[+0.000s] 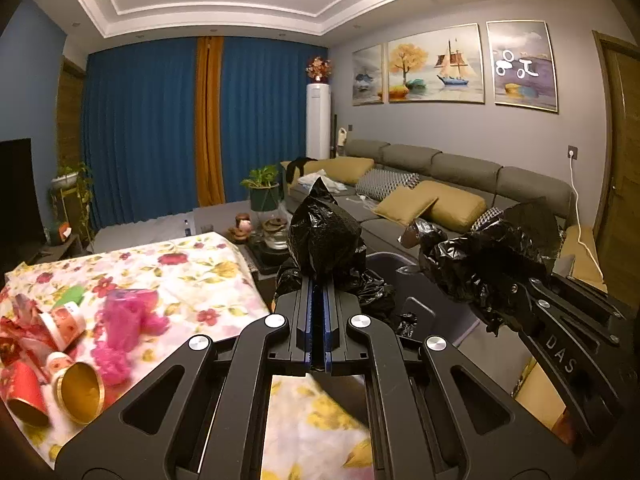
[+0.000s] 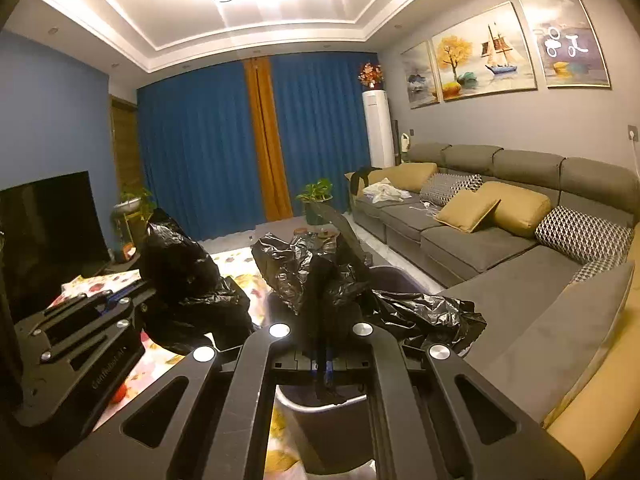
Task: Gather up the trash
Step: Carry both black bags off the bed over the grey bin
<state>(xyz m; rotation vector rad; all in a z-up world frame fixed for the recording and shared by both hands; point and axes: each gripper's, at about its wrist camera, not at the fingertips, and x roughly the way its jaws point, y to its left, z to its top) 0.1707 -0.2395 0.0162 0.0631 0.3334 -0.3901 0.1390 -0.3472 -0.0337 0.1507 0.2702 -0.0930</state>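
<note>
My left gripper (image 1: pixel 319 280) is shut on a bunched edge of a black trash bag (image 1: pixel 324 232). My right gripper (image 2: pixel 322 280) is shut on another edge of the same black trash bag (image 2: pixel 304 264). Both hold the bag up over a grey trash bin (image 2: pixel 320 408); its rim also shows in the left wrist view (image 1: pixel 390 259). The right gripper shows at the right of the left wrist view (image 1: pixel 504 280). The left gripper shows at the left of the right wrist view (image 2: pixel 160 280). Trash lies on the floral tablecloth (image 1: pixel 192 272): paper cups (image 1: pixel 80 392), a pink wrapper (image 1: pixel 124 320), red scraps (image 1: pixel 20 344).
A grey sofa (image 2: pixel 500 248) with yellow cushions runs along the right. A low tea table (image 1: pixel 268 236) with a potted plant stands beyond the floral table. A TV (image 2: pixel 48 232) stands at the left. Blue curtains hang at the back.
</note>
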